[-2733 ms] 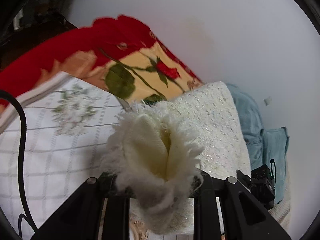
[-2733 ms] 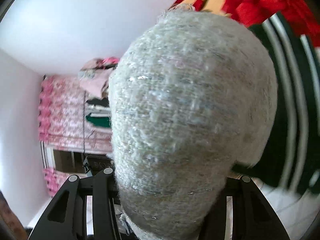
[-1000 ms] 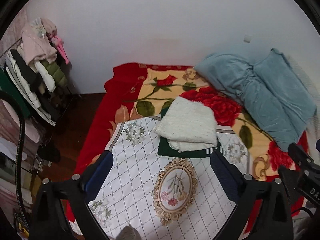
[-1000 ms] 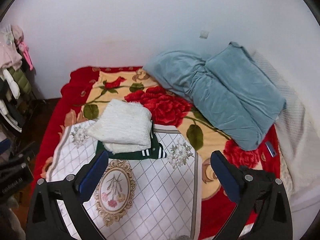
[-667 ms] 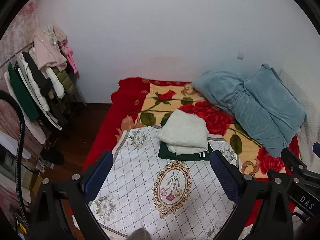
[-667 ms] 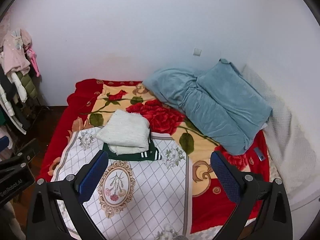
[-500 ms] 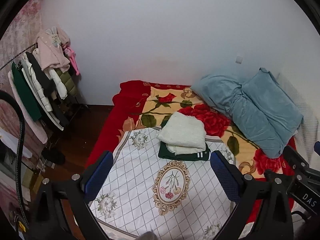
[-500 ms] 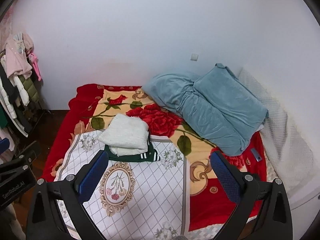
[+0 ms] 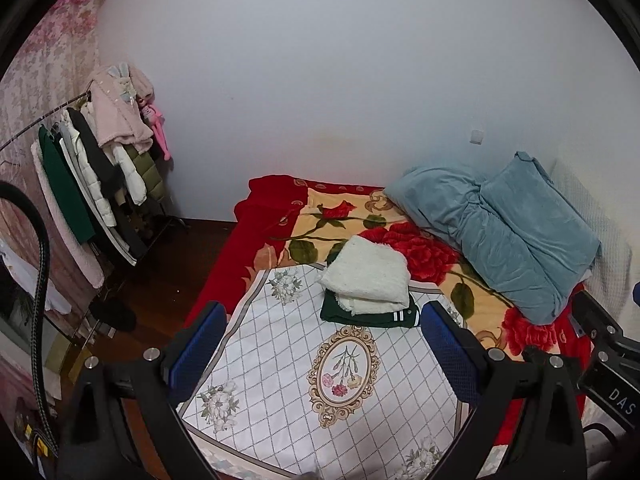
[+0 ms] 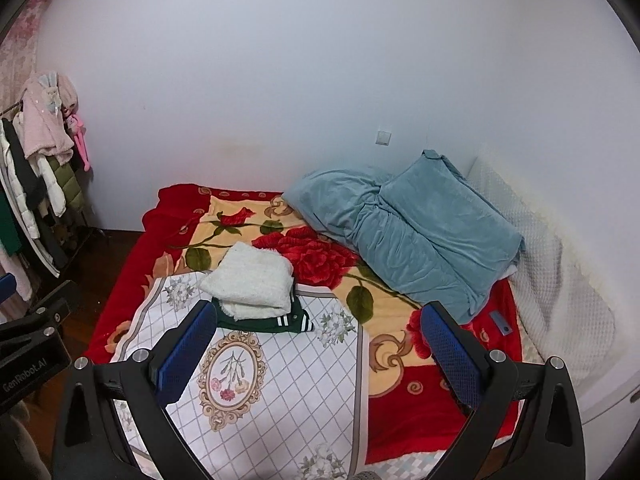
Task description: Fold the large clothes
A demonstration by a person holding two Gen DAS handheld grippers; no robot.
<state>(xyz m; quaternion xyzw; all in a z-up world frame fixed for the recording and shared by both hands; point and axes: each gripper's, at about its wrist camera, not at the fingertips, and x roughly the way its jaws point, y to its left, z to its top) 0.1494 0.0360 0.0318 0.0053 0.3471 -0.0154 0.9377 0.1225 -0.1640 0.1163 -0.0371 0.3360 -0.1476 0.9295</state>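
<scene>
A folded fluffy white garment (image 9: pixel 368 274) lies on top of a folded dark green garment (image 9: pixel 370 316) on the bed; both also show in the right wrist view, the white one (image 10: pixel 250 280) over the green one (image 10: pixel 260 322). My left gripper (image 9: pixel 320 340) is open and empty, held well back from and above the stack. My right gripper (image 10: pixel 316 344) is open and empty, also far back from it.
A white diamond-pattern sheet (image 9: pixel 280 380) covers a red rose blanket (image 10: pixel 320 260). A blue-grey duvet (image 10: pixel 412 224) lies at the bed's right, with a white quilted pad (image 10: pixel 560 288) beyond. A clothes rack (image 9: pixel 80 200) stands at left over dark wood floor (image 9: pixel 160 276).
Both grippers let go of the white garment, opened, and pulled back and up from the bed; over the last second the stack keeps shrinking in view.
</scene>
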